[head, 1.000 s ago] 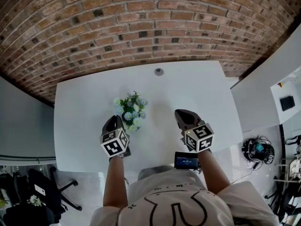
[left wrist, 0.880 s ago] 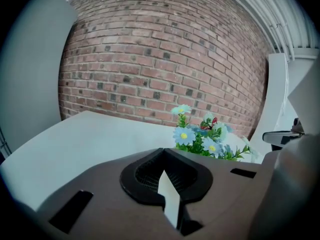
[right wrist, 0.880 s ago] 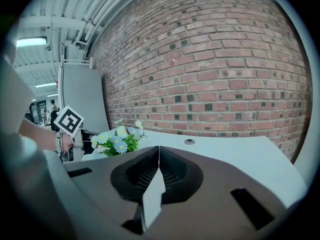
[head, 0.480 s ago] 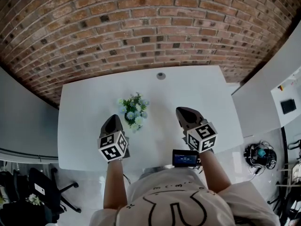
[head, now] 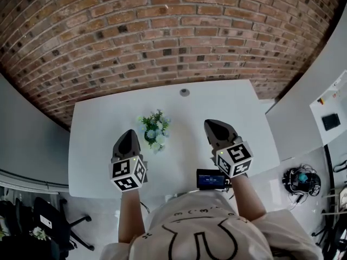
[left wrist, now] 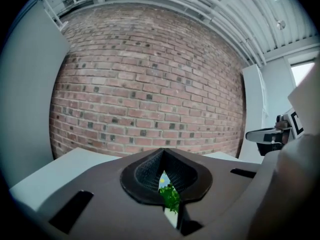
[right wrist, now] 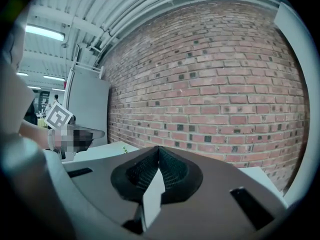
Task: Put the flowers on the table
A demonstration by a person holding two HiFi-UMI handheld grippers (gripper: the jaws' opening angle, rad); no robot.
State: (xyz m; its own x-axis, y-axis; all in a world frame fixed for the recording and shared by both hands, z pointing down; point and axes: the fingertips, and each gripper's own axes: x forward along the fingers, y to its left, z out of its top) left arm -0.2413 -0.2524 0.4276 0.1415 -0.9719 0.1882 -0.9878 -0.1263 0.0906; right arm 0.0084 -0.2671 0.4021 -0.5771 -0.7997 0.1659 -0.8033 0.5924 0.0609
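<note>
Brick wall [head: 162, 37] backs a white table [head: 97, 145], and the flowers [head: 154, 130] stand on it, apart from both tools. They lie just ahead of the left gripper [head: 129, 135] and a little to its inner side, with bare table between. The right gripper [head: 212, 125] is well apart from them, so the left is the nearer by a clear margin. In the left gripper view the jaws are pressed together with nothing held; a sliver of green leaves and a pale blossom [left wrist: 169, 194] shows through the slit below the tips, beyond the tool rather than in it. The right gripper's jaws also meet at the tip, empty. The bunch is small — white and pale blue heads over dark green leaves, seemingly upright with stems down, though from above that is hard to confirm. By my judgement the placing is done.
</note>
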